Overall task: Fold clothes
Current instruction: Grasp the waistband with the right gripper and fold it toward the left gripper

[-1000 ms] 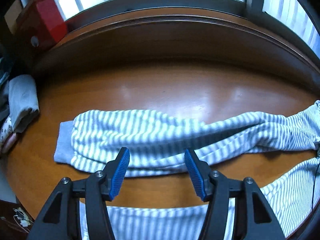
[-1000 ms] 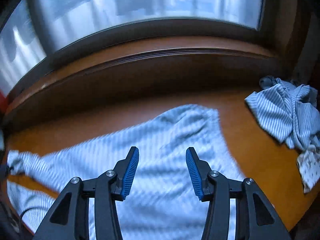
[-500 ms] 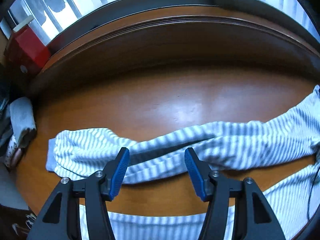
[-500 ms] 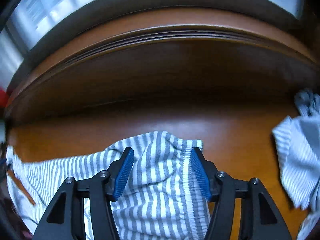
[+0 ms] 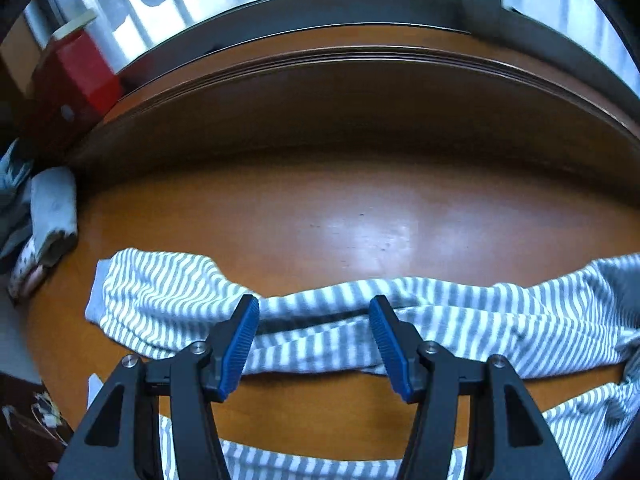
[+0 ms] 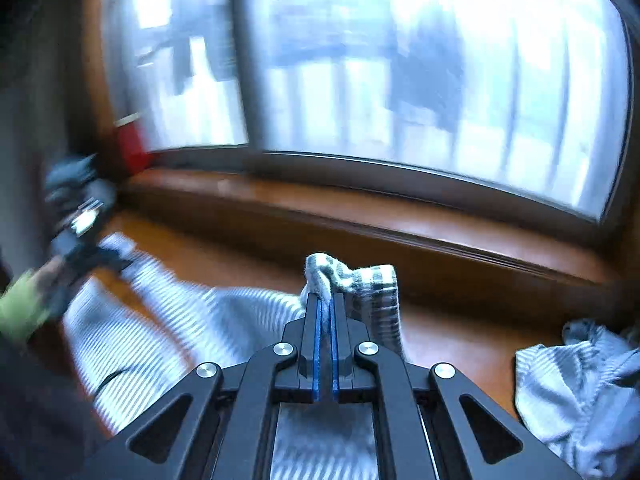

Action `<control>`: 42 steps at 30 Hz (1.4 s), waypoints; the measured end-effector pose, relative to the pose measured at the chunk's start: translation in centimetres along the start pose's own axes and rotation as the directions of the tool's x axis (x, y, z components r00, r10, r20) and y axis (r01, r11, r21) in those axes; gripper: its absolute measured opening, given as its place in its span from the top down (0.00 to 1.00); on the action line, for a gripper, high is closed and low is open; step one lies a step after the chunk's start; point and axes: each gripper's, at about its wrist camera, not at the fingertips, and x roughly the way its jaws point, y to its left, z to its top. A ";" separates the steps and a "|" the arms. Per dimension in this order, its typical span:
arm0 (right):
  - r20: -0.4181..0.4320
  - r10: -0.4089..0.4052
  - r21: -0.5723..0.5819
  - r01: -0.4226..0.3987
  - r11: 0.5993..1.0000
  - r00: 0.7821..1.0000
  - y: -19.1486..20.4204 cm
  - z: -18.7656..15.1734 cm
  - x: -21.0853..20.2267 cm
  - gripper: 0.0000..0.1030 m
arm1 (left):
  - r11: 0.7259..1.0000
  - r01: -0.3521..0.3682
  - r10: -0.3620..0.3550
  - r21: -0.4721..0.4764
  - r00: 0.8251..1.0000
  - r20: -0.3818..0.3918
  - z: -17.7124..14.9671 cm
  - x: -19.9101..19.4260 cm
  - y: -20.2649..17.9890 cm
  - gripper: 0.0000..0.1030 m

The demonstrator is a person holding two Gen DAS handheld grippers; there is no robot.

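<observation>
Right tool (image 6: 325,308) pinching striped knit garment (image 6: 360,284)

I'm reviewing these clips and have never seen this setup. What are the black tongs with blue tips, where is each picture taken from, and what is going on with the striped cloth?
No robot here: a person holds a two-finger gripper in each hand, and each carries a fisheye camera looking forward along its fingers. The left wrist view shows the left gripper open, its blue pads apart, hovering over a striped garment stretched across a wooden table. Folded clothes sit at the table's left edge, a red box by the window. The right wrist view is motion-blurred; the right gripper is shut, pinching a bunched edge of the same striped garment. Another crumpled striped piece lies to the right.
</observation>
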 end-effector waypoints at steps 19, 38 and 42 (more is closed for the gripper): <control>-0.232 -0.123 0.142 0.159 0.977 0.965 2.9 -10.7 -3.8 0.65 | 0.998 0.001 0.000 0.061 1.000 -0.012 -0.6 -0.5 4.8 0.46; -0.508 0.232 -0.068 -0.307 0.949 0.830 22.0 2.5 26.2 0.58 | 0.948 0.032 -0.015 0.316 0.998 -0.058 -1.3 6.0 16.7 0.46; -0.527 0.204 -0.082 -0.288 0.954 0.825 23.7 2.3 27.4 0.64 | 0.934 0.067 -0.055 0.350 0.997 -0.045 -1.0 6.9 17.4 0.45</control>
